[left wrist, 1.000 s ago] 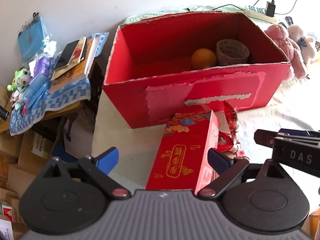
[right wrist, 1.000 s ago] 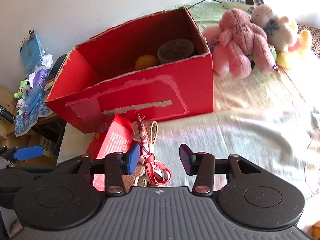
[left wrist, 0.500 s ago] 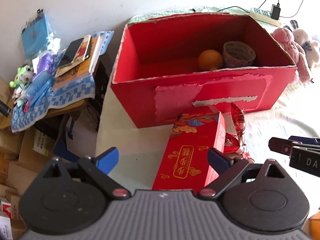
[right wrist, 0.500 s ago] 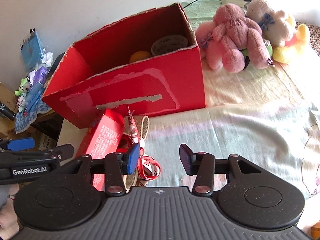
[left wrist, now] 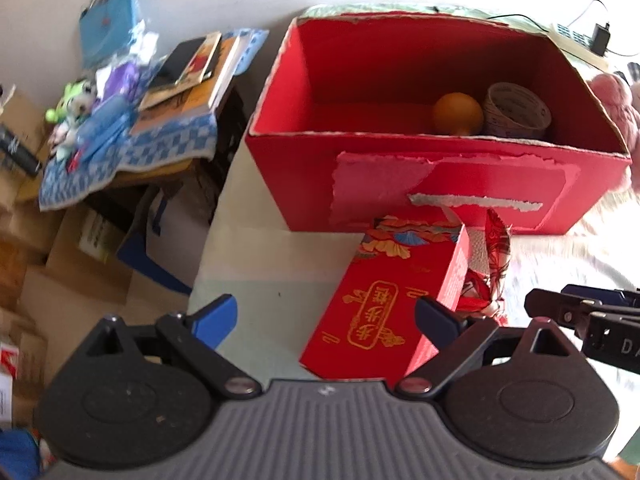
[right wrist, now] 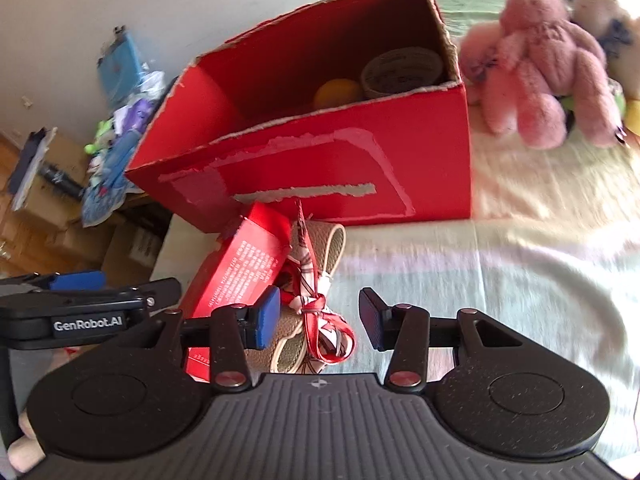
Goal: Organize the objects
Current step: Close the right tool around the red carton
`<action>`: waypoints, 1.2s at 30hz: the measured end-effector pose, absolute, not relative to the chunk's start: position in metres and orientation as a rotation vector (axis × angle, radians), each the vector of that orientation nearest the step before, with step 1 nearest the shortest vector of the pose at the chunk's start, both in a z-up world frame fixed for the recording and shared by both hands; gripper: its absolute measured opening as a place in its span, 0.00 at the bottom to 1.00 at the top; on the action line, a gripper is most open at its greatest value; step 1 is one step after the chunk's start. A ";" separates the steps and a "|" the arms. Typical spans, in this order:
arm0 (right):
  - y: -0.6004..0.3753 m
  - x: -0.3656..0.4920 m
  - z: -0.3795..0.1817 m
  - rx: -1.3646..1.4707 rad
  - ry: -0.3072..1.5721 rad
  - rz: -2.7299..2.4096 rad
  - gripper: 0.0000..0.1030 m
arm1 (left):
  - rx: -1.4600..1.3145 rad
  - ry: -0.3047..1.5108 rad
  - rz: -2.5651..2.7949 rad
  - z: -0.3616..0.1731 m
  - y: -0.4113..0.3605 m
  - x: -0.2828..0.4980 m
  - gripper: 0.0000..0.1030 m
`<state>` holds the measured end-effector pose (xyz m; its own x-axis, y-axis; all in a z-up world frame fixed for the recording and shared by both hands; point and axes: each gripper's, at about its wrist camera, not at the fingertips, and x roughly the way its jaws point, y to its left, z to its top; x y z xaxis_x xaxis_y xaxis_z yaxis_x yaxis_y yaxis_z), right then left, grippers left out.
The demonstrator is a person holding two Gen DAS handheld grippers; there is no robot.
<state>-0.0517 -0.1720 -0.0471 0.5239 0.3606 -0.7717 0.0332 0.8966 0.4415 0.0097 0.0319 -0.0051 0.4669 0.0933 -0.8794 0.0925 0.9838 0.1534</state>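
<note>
Two grippers, left (left wrist: 326,314) and right (right wrist: 316,314), both spread, holding nothing. My left is nearer the carton (left wrist: 384,300), whose long axis points toward the box (left wrist: 440,184)

A bed (right wrist: 500,280) under a pale sheet carries an open red box (right wrist: 320,168), with a small red carton (left wrist: 384,300) lying just in front of it. A tan insole (right wrist: 320,256) tied with red ribbon (right wrist: 320,320) lies beside the carton. Pink plush toys (right wrist: 540,68) sit right of the box, and a power strip (left wrist: 568,34) lies behind it.
</note>
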 end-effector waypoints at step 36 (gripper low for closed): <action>-0.149 -0.020 -0.076 0.730 1.113 0.297 0.48 | -0.061 1.207 -0.376 -0.045 0.094 0.027 0.97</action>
<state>-0.0201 -0.1489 -0.0757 0.4327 0.5606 -0.7061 0.1338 0.7345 0.6652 0.0273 0.0942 -0.0449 0.3020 -0.3155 -0.8996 0.2511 0.9367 -0.2442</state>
